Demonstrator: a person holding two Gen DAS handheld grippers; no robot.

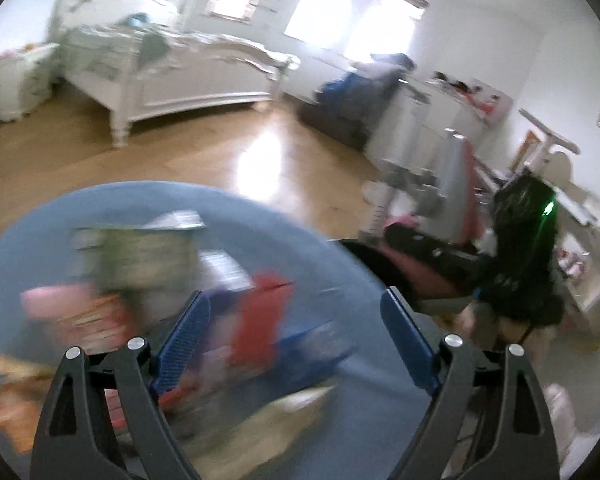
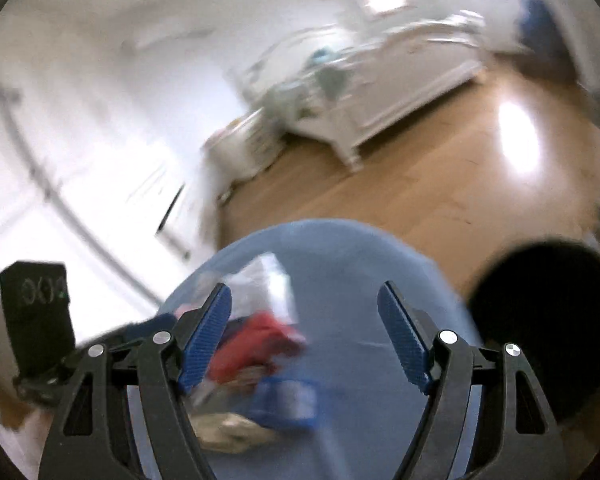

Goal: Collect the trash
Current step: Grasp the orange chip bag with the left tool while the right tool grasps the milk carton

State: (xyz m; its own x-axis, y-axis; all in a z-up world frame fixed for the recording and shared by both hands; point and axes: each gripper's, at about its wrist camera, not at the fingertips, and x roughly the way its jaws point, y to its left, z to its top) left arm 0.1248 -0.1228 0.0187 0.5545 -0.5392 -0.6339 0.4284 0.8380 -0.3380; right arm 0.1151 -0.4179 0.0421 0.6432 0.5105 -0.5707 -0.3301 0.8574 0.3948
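Observation:
A round blue table (image 1: 332,264) carries a blurred heap of trash: a red wrapper (image 1: 262,320), a pink packet (image 1: 56,298), a grey-green bag (image 1: 148,260) and a tan scrap (image 1: 284,412). My left gripper (image 1: 296,316) is open and empty above the heap. In the right wrist view the same blue table (image 2: 352,264) holds the red wrapper (image 2: 256,344), a clear plastic bag (image 2: 260,280), a blue packet (image 2: 288,400) and a tan scrap (image 2: 232,432). My right gripper (image 2: 304,312) is open and empty above them.
A black bin bag (image 2: 548,312) sits right of the table; it also shows in the left wrist view (image 1: 524,256). A white bed (image 1: 172,76) stands across the wooden floor (image 1: 220,152). A cluttered desk (image 1: 580,248) is at right. A black device (image 2: 36,316) is at left.

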